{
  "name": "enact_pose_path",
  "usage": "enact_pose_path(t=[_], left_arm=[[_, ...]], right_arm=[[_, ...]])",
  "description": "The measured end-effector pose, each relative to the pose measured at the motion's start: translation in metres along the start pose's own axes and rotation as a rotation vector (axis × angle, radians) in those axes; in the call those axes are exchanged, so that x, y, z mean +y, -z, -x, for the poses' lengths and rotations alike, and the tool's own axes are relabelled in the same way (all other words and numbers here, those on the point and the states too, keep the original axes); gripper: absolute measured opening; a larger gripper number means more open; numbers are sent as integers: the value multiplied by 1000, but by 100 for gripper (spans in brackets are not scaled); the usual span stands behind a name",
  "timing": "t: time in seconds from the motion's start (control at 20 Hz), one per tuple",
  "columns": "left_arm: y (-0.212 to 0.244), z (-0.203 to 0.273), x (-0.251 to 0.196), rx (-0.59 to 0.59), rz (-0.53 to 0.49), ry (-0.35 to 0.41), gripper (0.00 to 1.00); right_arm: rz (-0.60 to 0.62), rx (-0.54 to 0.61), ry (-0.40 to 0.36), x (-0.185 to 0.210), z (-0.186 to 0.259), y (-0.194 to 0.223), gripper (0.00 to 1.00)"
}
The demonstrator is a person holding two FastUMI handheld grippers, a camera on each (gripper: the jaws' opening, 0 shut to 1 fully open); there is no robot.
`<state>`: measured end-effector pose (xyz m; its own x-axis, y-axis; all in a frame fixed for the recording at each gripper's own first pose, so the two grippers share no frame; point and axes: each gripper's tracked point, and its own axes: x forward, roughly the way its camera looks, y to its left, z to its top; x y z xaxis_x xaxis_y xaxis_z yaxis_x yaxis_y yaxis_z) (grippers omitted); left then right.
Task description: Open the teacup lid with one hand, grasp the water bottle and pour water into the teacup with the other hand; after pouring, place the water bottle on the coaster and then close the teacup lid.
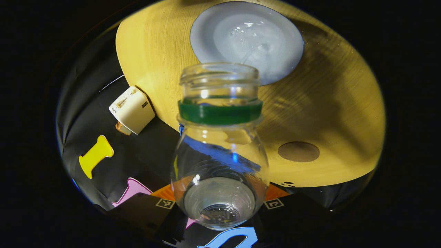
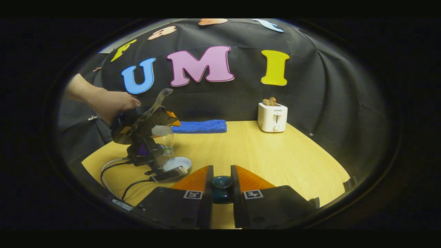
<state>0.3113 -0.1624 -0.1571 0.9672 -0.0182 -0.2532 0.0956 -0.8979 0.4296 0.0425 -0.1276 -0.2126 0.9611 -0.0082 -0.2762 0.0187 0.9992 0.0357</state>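
Left gripper (image 1: 220, 206) clamps tipped water bottle (image 1: 220, 151) over teacup (image 1: 246, 41); right gripper (image 2: 222, 187) pinches teacup lid (image 2: 221, 187)

A pale wooden bench (image 2: 262, 155) carries a white toaster (image 2: 272, 117) near its far edge, a folded blue towel (image 2: 200, 126) along that edge, a white teacup (image 2: 177, 163) toward the left side, and a round brown coaster (image 1: 298, 152).
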Motion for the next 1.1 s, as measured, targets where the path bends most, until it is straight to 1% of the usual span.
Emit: enact_pose_path(t=[0.1,0.2,0.25,0.3,0.4,0.45,0.55,0.6,0.7,0.75,0.8,0.85,0.9,1.1], left_arm=[[-1,1,0,-7,10,2,77],[-2,-1,-3,-17,41,5,77],[-2,-2,-3,-22,58,0,77],[-3,-2,-5,-29,82,-5,77],[-5,-5,-9,-50,163,-23,77],[-9,-5,-11,-73,227,-36,78],[-18,-5,-21,-132,393,-70,77],[-23,-3,-26,-167,497,-79,77],[-29,2,-26,-247,752,-93,77],[-22,2,-24,-281,878,-112,77],[-17,2,-24,-316,997,-133,77],[-9,-6,-26,-349,1111,-145,77],[-3,-9,-30,-372,1226,-146,77],[4,-18,-48,-503,1725,-93,77]], right_arm=[[-4,3,0,0,-1,1,22],[1,10,-2,2,-2,3,22],[6,12,-4,3,-1,3,28],[11,14,-7,4,-2,2,22],[20,16,-11,5,-3,-1,22],[23,16,-12,5,-4,-3,22],[29,13,-17,7,-6,-10,22],[37,9,-19,7,-7,-16,22],[63,5,-26,10,-10,-25,22],[76,3,-31,12,-11,-30,22],[85,-4,-36,15,-12,-35,28],[88,-10,-40,17,-13,-41,28],[87,-10,-46,21,-15,-45,28],[97,-5,-57,40,-27,-52,28]])
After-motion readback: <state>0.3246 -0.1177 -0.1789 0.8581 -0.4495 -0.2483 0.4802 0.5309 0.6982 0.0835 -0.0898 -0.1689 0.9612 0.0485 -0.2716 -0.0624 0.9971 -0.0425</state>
